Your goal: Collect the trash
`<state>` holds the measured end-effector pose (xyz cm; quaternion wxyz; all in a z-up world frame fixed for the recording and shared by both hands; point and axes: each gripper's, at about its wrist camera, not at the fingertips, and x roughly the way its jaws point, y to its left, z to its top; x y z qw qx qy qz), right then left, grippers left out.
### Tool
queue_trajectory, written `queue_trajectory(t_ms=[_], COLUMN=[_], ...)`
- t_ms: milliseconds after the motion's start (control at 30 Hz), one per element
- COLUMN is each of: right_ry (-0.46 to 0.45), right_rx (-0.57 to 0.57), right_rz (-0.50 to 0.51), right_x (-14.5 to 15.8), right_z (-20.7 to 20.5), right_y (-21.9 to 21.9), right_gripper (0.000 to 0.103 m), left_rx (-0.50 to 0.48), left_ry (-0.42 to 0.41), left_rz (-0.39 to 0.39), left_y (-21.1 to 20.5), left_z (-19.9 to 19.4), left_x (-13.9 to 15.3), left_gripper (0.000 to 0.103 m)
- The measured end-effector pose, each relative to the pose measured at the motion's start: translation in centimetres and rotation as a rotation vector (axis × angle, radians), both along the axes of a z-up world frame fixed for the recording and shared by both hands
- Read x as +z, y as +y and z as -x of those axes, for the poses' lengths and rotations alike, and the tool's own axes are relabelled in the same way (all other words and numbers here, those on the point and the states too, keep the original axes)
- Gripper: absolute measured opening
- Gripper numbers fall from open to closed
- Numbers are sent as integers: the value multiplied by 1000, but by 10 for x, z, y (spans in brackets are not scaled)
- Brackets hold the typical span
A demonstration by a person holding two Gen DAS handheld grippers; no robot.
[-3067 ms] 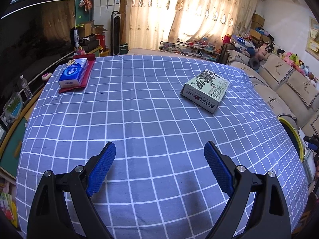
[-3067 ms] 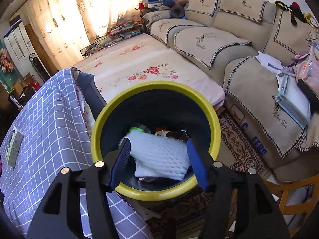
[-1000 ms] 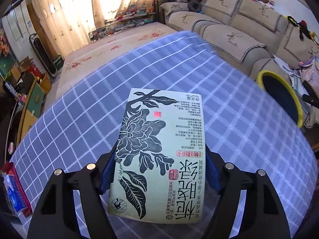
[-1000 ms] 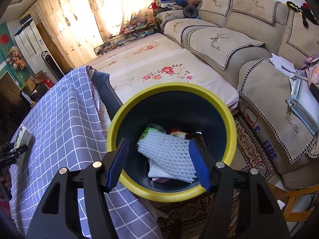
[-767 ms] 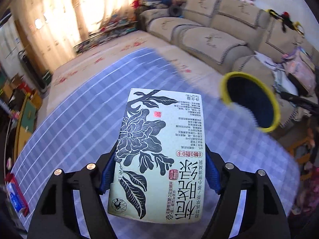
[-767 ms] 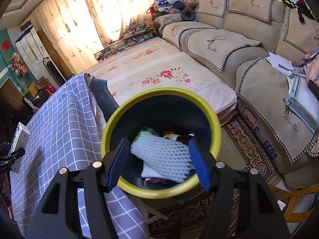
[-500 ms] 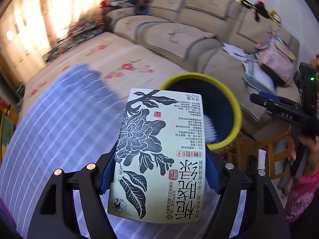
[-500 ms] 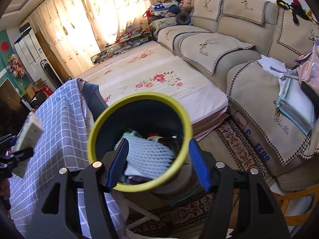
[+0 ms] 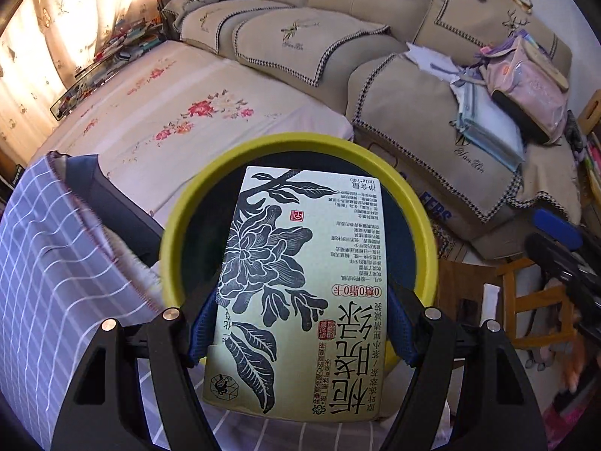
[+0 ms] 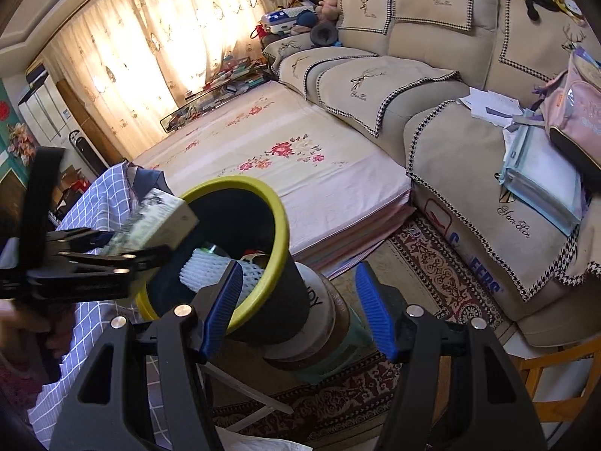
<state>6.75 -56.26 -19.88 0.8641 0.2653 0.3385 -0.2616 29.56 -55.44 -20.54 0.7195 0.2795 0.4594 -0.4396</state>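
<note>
My left gripper (image 9: 300, 323) is shut on a pale green tea box (image 9: 300, 285) with a black flower print, held over the mouth of a dark bin with a yellow rim (image 9: 300, 143). In the right wrist view the box (image 10: 157, 221) and the left gripper (image 10: 94, 259) show at the bin's near-left rim (image 10: 278, 221). White foam netting (image 10: 218, 267) and other trash lie inside. My right gripper (image 10: 296, 308) is open and empty, right of the bin and a little lower than its rim.
The blue checked tablecloth (image 9: 49, 255) hangs at the left, close to the bin. A floral mattress (image 10: 285, 165) and a beige sofa (image 10: 413, 75) lie behind. The bin stands on a stool (image 10: 323, 342) over a patterned rug. A wooden chair (image 9: 526, 300) is at the right.
My left gripper took the tea box off the table and carried it right, over the bin. My right gripper pulled back and to the right, away from the bin's opening.
</note>
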Motion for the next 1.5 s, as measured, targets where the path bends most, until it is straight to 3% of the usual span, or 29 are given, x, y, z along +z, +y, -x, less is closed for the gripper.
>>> queue_trajectory(t_ms=[167, 333, 500, 667, 833, 967, 1067, 1167, 1300, 1500], right_ry=[-6, -10, 17, 5, -16, -49, -80, -104, -133, -173], right_rx=[8, 38, 125, 222, 315, 386, 435, 457, 471, 485], right_rz=[-1, 12, 41, 51, 82, 113, 148, 208, 250, 287], right_x=[2, 7, 9, 16, 29, 45, 59, 74, 87, 100], right_z=[2, 1, -4, -11, -12, -8, -2, 8, 21, 38], right_y=[2, 11, 36, 70, 109, 142, 167, 190, 209, 226], right_gripper=[60, 60, 65, 65, 68, 76, 89, 95, 96, 96], left_rx=[38, 106, 172, 302, 516, 677, 789, 873, 932, 962], left_ry=[-2, 15, -39, -161, -251, -326, -353, -380, -410, -429], left_rz=[-13, 54, 186, 313, 351, 327, 334, 343, 369, 403], left_y=[-12, 16, 90, 196, 299, 367, 413, 451, 483, 502], left_z=[-5, -7, 8, 42, 79, 106, 124, 147, 176, 211], left_x=[-18, -4, 44, 89, 104, 104, 109, 116, 126, 133], left_gripper=[81, 82, 91, 98, 98, 98, 98, 98, 98, 98])
